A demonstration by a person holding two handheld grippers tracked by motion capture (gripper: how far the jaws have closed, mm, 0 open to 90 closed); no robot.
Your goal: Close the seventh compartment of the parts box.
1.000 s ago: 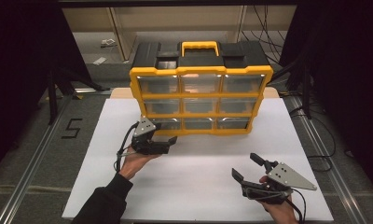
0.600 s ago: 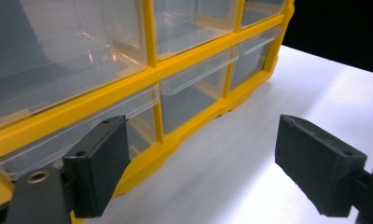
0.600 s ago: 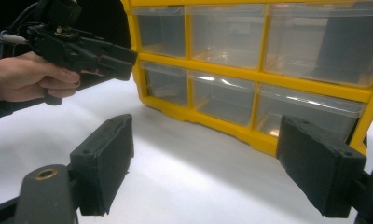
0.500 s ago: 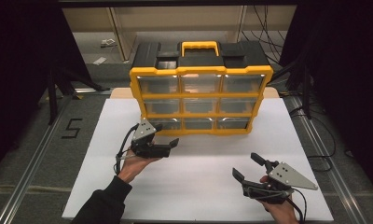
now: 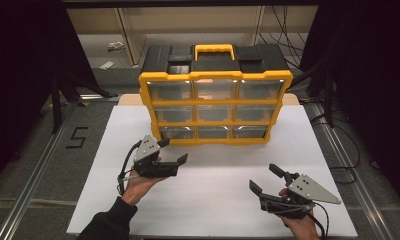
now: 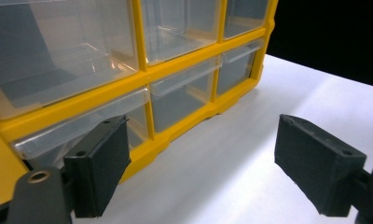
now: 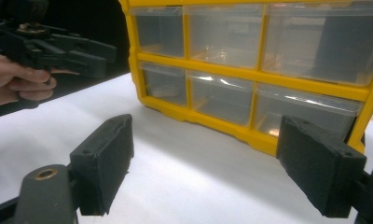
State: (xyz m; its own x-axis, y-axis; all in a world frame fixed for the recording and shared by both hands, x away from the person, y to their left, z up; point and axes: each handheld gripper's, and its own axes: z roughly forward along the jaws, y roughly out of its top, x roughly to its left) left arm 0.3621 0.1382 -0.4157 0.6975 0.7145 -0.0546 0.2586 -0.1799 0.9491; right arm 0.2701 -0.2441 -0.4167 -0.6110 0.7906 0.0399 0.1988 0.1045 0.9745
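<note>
Currently listed: yellow drawer cabinet (image 5: 215, 107), 9 clear drawers, seemingly empty, on white table (image 5: 218, 210); left gripper (image 5: 172, 151) wide apart near bottom-left drawer (image 6: 82, 133); right gripper (image 5: 264, 179) wide, well apart.

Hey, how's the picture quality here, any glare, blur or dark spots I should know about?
High view: white table evenly lit, surroundings nearly black, organizer sharp. Left gripper view: nearest drawers soft, glare on the clear drawer fronts. Right gripper view: light streaks on the drawers, organizer's shadow on the table.
</note>
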